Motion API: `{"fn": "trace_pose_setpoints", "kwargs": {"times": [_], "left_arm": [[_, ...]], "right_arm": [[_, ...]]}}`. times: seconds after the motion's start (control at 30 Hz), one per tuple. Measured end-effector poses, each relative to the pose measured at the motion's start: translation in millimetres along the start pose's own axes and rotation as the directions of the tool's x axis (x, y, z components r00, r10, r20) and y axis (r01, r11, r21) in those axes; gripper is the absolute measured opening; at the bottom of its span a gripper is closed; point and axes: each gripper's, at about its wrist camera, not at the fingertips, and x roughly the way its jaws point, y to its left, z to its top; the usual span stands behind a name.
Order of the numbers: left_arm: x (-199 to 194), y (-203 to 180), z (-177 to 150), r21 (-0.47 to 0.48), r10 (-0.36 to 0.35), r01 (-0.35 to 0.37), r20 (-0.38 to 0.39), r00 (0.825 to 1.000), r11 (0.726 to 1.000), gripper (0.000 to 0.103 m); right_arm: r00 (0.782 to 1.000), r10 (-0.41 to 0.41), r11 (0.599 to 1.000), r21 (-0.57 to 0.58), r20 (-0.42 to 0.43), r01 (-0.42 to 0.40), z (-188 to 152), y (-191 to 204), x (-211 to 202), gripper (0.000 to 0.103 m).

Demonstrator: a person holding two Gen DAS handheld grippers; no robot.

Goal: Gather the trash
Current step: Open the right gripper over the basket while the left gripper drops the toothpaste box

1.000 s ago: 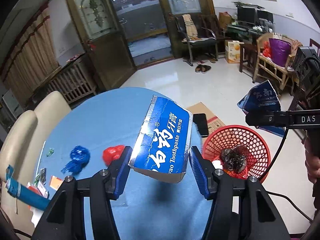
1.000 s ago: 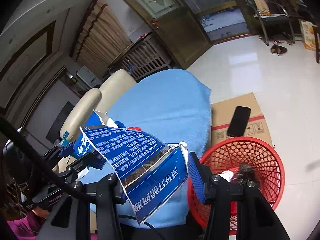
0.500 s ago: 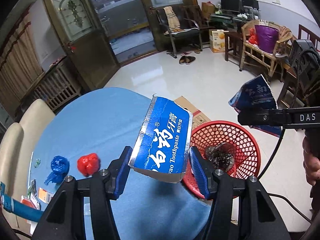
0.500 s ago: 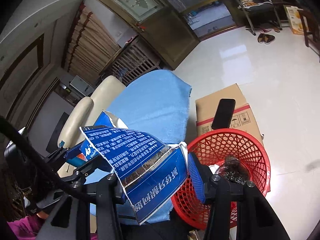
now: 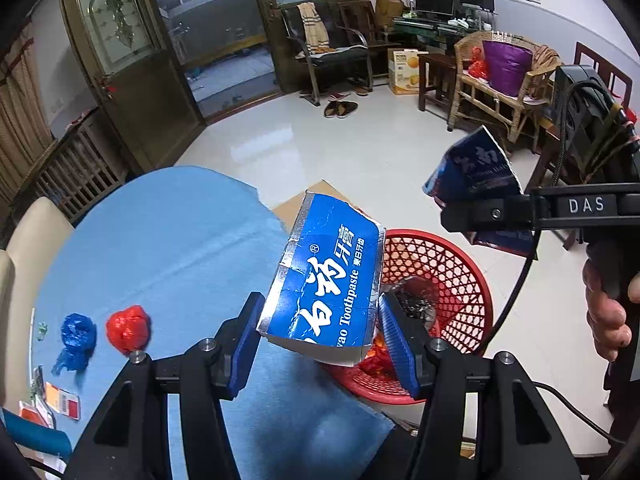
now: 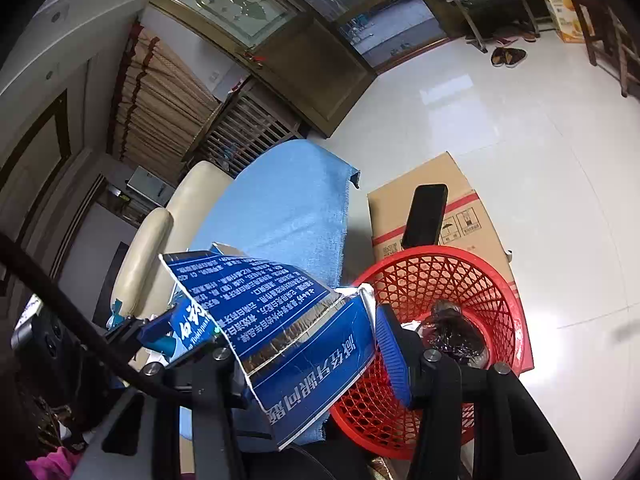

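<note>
**Nearly there: two torn box pieces heading for the basket**

Here the left gripper [image 5: 320, 340] is clamping a blue toothpaste box piece [image 5: 328, 284] across its lower end, pads pressing on both sides, while most of the carton is sticking out tilted beyond the fingertips. In the left wrist view it is hanging over the table's edge with its far corner over the near rim of the red basket [image 5: 460, 252]. The right gripper [image 6: 308, 344] is holding the other piece [image 6: 280, 320], a flattened, torn flap gripped at a narrower width; the right pad is lying against its edge, and the left pad is hidden behind the card.

The risk, as I judge it, is an early release. The left piece is sitting only partly over the rim, so letting go now could be dropping it onto the blue cloth [image 5: 160, 240] or the floor. The right flap is light and wide, so it could be fluttering sideways or snagging on the basket's lattice wall.

A red wad [image 5: 128, 330] and a blue wad [image 5: 78, 332] are waiting on the cloth, and a phone [image 6: 426, 216] is resting on a cardboard box [image 6: 472, 216] just behind the basket.
</note>
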Motion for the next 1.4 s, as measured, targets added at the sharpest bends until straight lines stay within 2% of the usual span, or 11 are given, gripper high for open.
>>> {"fn": "trace_pose_setpoints", "kwargs": {"times": [0.27,0.77,0.93,1.23,1.4], "left_arm": [[10,-4,-7,-0.014,-0.065,0.065,-0.017,0.998,0.998,0.060],[23,-4,-18,-0.061,-0.142,0.139,-0.043,0.989,0.988,0.064],[25,-2,-19,-0.072,-0.151,0.147,-0.051,0.987,0.986,0.065],[17,7,-21,-0.092,-0.140,0.137,-0.026,0.990,0.986,0.065],[14,13,-24,-0.103,-0.138,0.136,-0.015,0.990,0.985,0.065]], "right_arm": [[1.000,-0.026,0.999,0.029,-0.015,0.026,0,-10,5,0.053],[0.996,-0.043,0.995,0.090,-0.073,0.050,-1,-23,21,0.055],[0.995,-0.043,0.993,0.102,-0.087,0.052,1,-26,21,0.067],[0.994,-0.060,0.993,0.099,-0.091,0.068,1,-26,22,0.068],[0.993,-0.067,0.992,0.100,-0.095,0.077,2,-25,21,0.072]]}}
